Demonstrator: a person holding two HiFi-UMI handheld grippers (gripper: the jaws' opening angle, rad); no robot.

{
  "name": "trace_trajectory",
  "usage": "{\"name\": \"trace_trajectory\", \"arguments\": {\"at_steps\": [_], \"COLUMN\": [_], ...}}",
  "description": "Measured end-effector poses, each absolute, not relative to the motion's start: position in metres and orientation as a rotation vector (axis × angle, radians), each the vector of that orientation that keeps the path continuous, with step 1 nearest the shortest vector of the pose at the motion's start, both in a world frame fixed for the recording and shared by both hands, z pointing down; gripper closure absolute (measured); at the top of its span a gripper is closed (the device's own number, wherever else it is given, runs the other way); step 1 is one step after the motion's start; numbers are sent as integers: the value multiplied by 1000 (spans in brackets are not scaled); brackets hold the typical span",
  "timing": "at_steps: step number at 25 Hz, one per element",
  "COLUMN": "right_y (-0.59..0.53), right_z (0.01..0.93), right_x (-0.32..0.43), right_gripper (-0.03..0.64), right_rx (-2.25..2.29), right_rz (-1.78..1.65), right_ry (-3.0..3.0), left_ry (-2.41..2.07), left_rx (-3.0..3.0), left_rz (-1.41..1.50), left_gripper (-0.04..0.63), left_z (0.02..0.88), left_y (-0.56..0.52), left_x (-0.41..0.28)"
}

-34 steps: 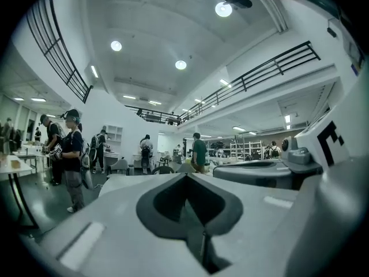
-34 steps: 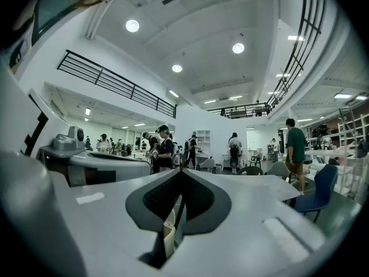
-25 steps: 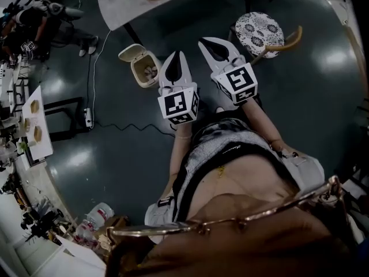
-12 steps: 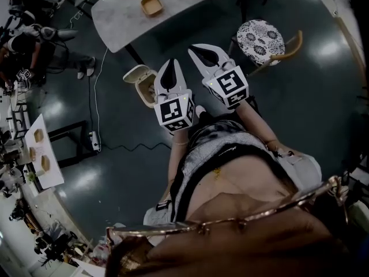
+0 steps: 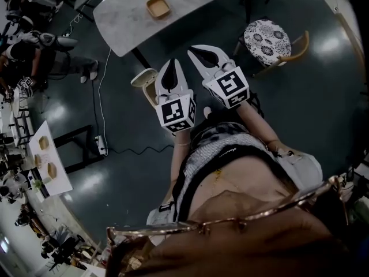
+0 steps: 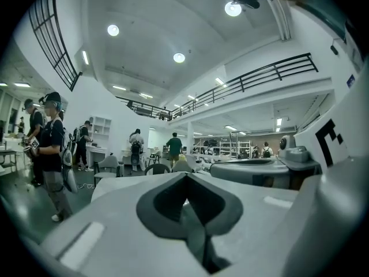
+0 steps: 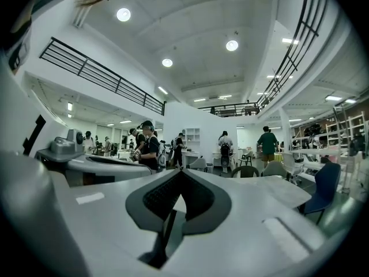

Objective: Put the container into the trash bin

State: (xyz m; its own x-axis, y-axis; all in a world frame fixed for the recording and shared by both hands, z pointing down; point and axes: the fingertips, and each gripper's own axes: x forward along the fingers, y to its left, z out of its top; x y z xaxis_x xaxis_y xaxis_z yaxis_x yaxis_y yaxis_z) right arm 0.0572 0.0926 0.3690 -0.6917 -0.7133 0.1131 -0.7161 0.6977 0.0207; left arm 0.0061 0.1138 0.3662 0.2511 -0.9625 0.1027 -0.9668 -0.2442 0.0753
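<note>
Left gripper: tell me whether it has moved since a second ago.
Yes. The left gripper has come closer to the table and now overlaps the trash bin.

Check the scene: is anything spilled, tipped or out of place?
Nothing stands out. The container sits upright on the table, the bin stands on the floor with its lid open, and the left tool and right tool are shut and empty.
</note>
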Motion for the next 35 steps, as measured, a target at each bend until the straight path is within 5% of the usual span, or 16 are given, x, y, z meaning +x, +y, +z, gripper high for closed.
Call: {"name": "trace_trajectory", "arguments": {"at_steps": [35], "right_y": [-194], "right_z": [386], "right_x": [21], "right_gripper": [589], "right_rx": [878], "right_rz": [10], "right_ry": [-2837], "left_ry": [-2010], "left_rx": [2180], "left_rz": [92], "left_gripper": [595], "left_z": [387], "left_y": [-168], "left_x": [-16]}}
